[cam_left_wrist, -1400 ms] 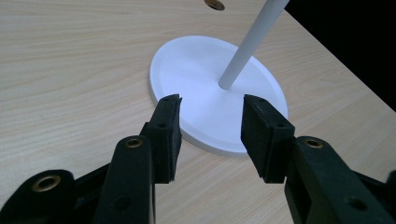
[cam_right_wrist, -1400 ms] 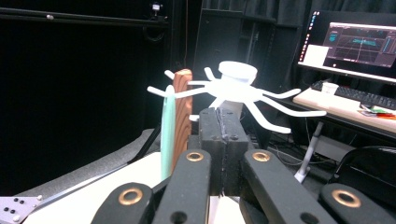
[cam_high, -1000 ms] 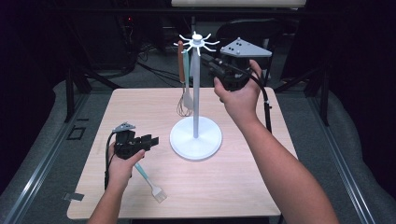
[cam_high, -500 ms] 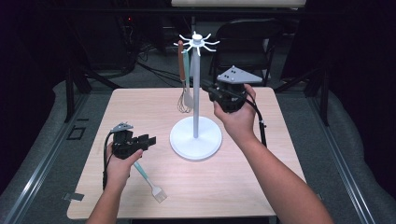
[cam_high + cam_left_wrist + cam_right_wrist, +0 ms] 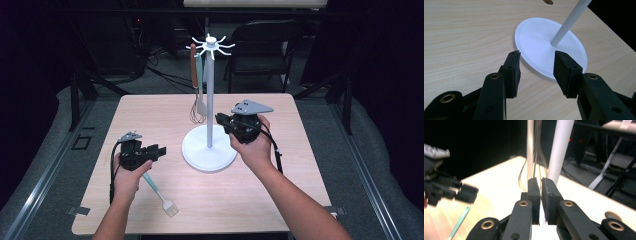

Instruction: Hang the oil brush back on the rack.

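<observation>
the right gripper hangs beside the tall white metal utensil stand, its jaws just cracking apart, nothing between them. the left gripper is spread, empty, above the teal-handled silicone basting brush on the light wooden table.

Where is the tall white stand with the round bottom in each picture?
High view: the white stand rises mid-table, between the two hands.
Left gripper view: its round base lies just beyond the open jaws, pole leaning up to the right.
Right gripper view: its pole rises just behind the jaws.
Shared landmark: the teal-handled brush, also at lower left.
</observation>
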A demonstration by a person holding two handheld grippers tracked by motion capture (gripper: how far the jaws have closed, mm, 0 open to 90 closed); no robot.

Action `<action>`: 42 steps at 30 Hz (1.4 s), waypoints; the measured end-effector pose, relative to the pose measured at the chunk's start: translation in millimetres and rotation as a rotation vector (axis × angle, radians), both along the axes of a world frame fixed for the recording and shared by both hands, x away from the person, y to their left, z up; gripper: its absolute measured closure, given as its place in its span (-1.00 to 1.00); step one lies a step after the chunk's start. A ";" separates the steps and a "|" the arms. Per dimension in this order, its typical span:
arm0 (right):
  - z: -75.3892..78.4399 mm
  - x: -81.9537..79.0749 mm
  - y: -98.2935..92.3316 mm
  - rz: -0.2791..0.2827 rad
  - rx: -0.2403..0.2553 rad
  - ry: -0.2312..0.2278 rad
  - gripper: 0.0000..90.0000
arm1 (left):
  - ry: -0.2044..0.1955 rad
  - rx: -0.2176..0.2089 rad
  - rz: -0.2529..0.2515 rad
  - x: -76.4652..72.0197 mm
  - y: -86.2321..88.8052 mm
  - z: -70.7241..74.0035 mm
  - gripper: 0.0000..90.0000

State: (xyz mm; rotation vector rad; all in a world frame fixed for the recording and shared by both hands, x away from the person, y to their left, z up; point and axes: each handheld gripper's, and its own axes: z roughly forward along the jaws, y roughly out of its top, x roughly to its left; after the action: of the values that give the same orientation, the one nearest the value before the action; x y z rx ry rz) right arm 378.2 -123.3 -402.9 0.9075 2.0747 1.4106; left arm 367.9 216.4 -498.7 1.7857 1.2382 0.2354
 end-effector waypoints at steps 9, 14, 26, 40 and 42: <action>-42.4 -6.1 10.4 0.026 -0.070 0.104 0.69 | 0.002 0.000 0.005 0.0 1.7 0.3 0.24; -70.5 -12.7 26.7 0.072 -0.107 0.165 0.64 | -0.004 -0.001 0.012 -0.2 2.6 0.9 0.23; -126.2 -43.3 97.6 0.235 -0.233 0.247 0.70 | -0.008 0.005 0.020 0.0 3.6 0.5 0.22; -162.3 -62.7 155.5 0.331 -0.211 0.366 0.74 | 0.001 0.026 0.009 1.1 -1.2 -3.1 0.21; -165.6 -64.5 160.6 0.338 -0.221 0.371 0.74 | 0.000 0.025 0.010 1.2 -1.4 -3.0 0.21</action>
State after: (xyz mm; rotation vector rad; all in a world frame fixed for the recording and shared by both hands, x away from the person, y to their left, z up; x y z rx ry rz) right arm 313.7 37.4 -568.5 0.7998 2.7063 1.1991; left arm 369.0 215.0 -501.7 1.8012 1.2501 0.2577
